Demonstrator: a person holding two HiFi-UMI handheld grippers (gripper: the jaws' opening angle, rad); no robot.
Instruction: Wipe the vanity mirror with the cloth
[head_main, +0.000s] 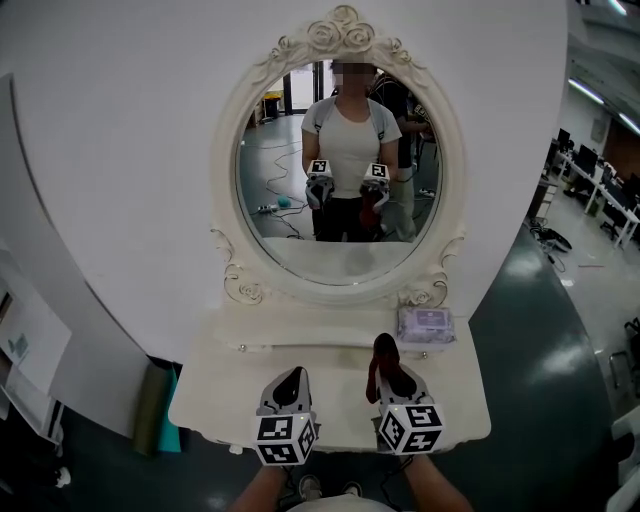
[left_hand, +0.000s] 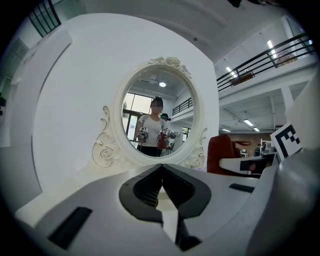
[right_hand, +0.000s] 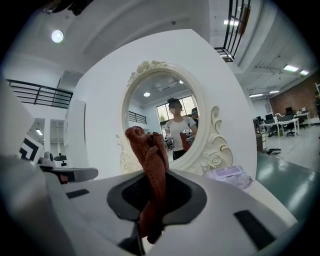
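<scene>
Head view: the person stands right at the vanity with both forearms low at the bottom edge. The two grippers sit side by side over the front of the white tabletop (head_main: 215, 395), both pointing up at the vanity mirror (head_main: 340, 215). The left gripper (head_main: 297, 374) has its fingers pressed together with nothing in them. The right gripper (head_main: 388, 368) is pinching a reddish-brown cloth (head_main: 383, 350), which sticks up past the fingertips. The cloth is well short of the glass, not touching it. A pack of wipes (head_main: 427, 324) lies on the shelf at the mirror's lower right.

Left gripper view: the dark pads meet at the tips and there's nothing between them. It's aimed pretty much level at the oval mirror, and the cloth shows as a red lump off to the right.

Right gripper view: the fingers are clamped on the bunched cloth, which stands upright between them in front of the mirror's lower left frame. The wipes are to the right.
</scene>
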